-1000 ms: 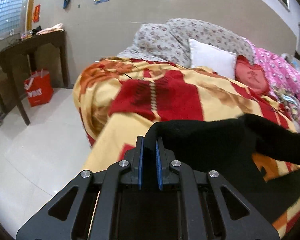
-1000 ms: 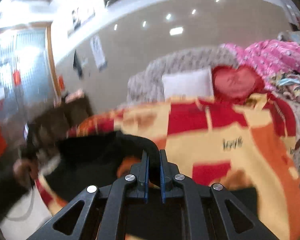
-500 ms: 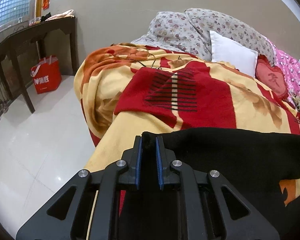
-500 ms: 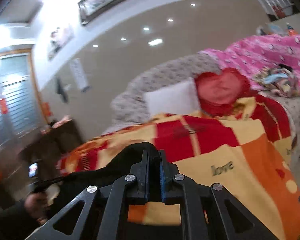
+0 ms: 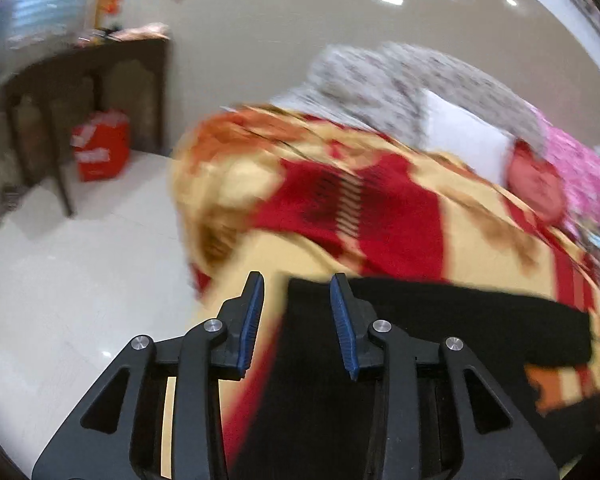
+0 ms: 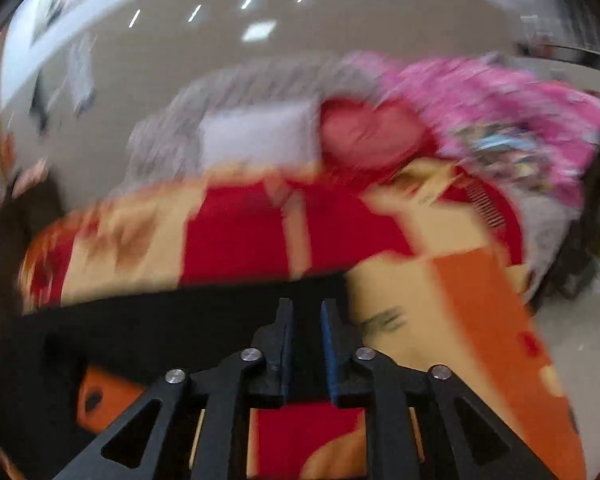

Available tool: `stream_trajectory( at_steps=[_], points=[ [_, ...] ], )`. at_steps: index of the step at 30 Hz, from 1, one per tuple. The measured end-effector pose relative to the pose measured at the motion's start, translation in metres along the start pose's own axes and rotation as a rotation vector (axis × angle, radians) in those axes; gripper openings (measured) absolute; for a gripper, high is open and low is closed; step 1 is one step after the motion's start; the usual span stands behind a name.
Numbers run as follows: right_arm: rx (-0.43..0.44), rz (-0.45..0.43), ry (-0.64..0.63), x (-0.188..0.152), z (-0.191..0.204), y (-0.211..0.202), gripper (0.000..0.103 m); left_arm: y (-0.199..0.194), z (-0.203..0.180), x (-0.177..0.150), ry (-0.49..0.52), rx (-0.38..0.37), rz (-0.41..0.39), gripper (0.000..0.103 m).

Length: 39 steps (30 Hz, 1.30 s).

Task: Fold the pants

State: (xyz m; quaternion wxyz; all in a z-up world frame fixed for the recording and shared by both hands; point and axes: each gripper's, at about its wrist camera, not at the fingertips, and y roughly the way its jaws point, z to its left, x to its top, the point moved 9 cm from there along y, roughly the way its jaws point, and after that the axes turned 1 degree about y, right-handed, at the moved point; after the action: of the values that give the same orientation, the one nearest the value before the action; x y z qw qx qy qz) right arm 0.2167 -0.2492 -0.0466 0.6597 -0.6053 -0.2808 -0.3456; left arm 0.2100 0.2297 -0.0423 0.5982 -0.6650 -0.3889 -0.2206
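Black fabric pants [image 5: 440, 320] laid flat across red-and-yellow patterned blanket [image 5: 380, 216], left gripper [image 5: 296, 312] jaws opening, clamped before, right gripper [image 6: 305, 328] opening, cloth between.

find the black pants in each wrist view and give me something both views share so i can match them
Left wrist view: the black pants lie across the lower right on the blanket, one end between the opening left gripper's jaws.
Right wrist view: the pants stretch across the lower left, reaching the opening right gripper.
Shared landmark: the white pillow at the head of the bed.
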Motion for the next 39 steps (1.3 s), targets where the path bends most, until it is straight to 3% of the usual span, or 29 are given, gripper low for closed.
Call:
stream_trajectory(
  at_steps=[3, 4, 5, 7, 9, 13, 14, 16, 18, 19, 24, 39],
  points=[
    [-0.017, 0.228, -0.009, -0.035, 0.006, 0.043, 0.017, 0.006, -0.035, -0.019, 0.003, -0.120, 0.068, 0.036],
    [-0.025, 0.216, -0.014, -0.035, 0.006, 0.047, 0.024, 0.012, -0.039, -0.027, -0.010, -0.133, 0.096, 0.037],
    [-0.032, 0.223, -0.013, -0.036, 0.006, 0.049, 0.043, 0.020, -0.041, -0.035, -0.027, -0.132, 0.132, 0.037],
    [-0.044, 0.238, -0.003, -0.041, 0.004, 0.059, 0.051, 0.039, -0.038, -0.054, -0.061, -0.127, 0.208, 0.037],
    [-0.043, 0.245, -0.036, -0.044, 0.008, 0.067, 0.058, 0.039, -0.036, -0.057, -0.052, -0.141, 0.146, 0.038],
    [-0.042, 0.247, -0.058, -0.044, 0.008, 0.070, 0.064, 0.037, -0.035, -0.057, -0.077, -0.170, 0.144, 0.041],
    [-0.021, 0.246, -0.045, -0.043, 0.006, 0.072, 0.068, 0.037, -0.038, -0.057, -0.064, -0.167, 0.145, 0.044],
    [0.019, 0.249, -0.040, -0.044, 0.004, 0.075, 0.077, 0.038, -0.049, -0.058, -0.012, -0.174, 0.153, 0.067],
    [0.031, 0.255, -0.056, -0.040, 0.013, 0.064, 0.084, 0.040, -0.062, -0.062, 0.075, -0.161, 0.173, 0.079],
    [0.027, 0.260, -0.070, -0.040, 0.014, 0.066, 0.087, 0.042, -0.066, -0.063, 0.111, -0.134, 0.180, 0.080],
    [0.009, 0.266, -0.099, -0.042, 0.018, 0.065, 0.088, 0.049, -0.074, -0.072, 0.226, 0.002, 0.196, 0.080],
    [-0.006, 0.262, -0.112, -0.049, 0.026, 0.053, 0.088, 0.048, -0.075, -0.075, 0.216, -0.016, 0.203, 0.087]
  ],
)
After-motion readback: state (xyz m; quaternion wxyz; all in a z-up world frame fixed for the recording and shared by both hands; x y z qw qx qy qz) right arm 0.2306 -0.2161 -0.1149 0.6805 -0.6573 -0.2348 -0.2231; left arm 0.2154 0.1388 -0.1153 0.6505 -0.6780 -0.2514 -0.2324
